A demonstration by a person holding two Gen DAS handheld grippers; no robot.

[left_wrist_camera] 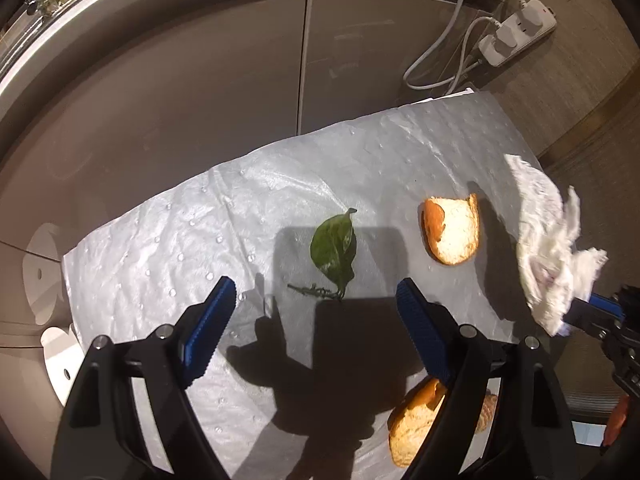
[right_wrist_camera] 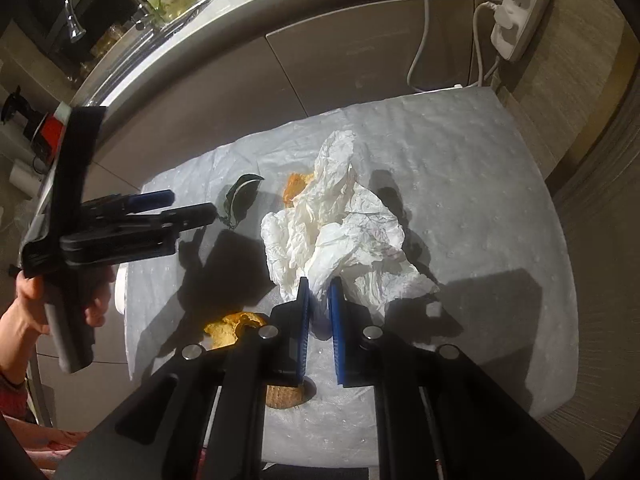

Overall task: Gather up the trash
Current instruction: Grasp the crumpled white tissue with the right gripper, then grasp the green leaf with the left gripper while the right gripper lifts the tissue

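A grey padded mat [left_wrist_camera: 168, 240] lies on the floor with trash on it. A green leaf [left_wrist_camera: 334, 250] lies just ahead of my open left gripper [left_wrist_camera: 316, 292]. One orange peel piece [left_wrist_camera: 452, 230] lies to the leaf's right; another [left_wrist_camera: 416, 428] lies under the left gripper's right finger. My right gripper [right_wrist_camera: 319, 284] is shut on a crumpled white tissue [right_wrist_camera: 340, 224] and holds it above the mat; the tissue also shows in the left wrist view [left_wrist_camera: 548, 252]. In the right wrist view the leaf [right_wrist_camera: 242, 194], a peel [right_wrist_camera: 234, 328] and my left gripper [right_wrist_camera: 188, 206] show.
Grey cabinet doors [left_wrist_camera: 240, 80] stand behind the mat. A white power strip [left_wrist_camera: 518, 32] with cables lies on the floor at the back right. A round brown piece [right_wrist_camera: 284, 396] lies below the right gripper. A white object [left_wrist_camera: 56, 352] sits by the mat's left edge.
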